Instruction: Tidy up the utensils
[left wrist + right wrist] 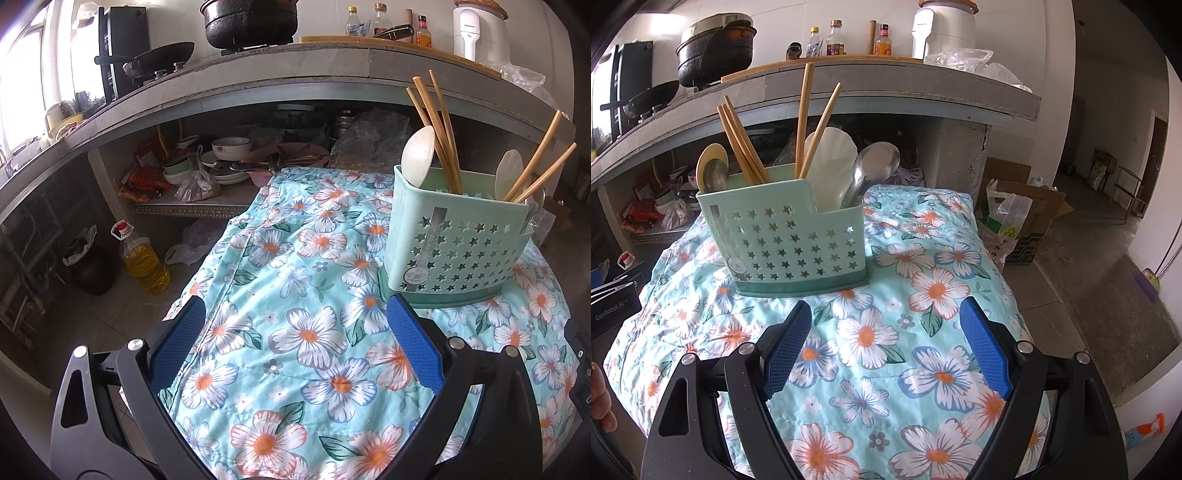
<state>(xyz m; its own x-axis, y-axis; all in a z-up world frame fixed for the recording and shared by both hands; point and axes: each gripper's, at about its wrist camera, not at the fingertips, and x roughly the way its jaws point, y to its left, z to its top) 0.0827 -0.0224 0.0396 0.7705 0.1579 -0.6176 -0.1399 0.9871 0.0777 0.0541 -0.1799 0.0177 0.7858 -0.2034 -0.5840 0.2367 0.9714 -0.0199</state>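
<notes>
One green basket [783,236] stood on the flowered cloth [923,295], holding five chopsticks [803,122] and four spoons [831,166]. Left gripper [295,317] and right gripper [886,317]: both released, empty.

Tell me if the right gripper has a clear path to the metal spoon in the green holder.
Probably yes: the right gripper has open, empty jaws, and only bare floral cloth lies before the holder; the metal spoon sticks up.
</notes>
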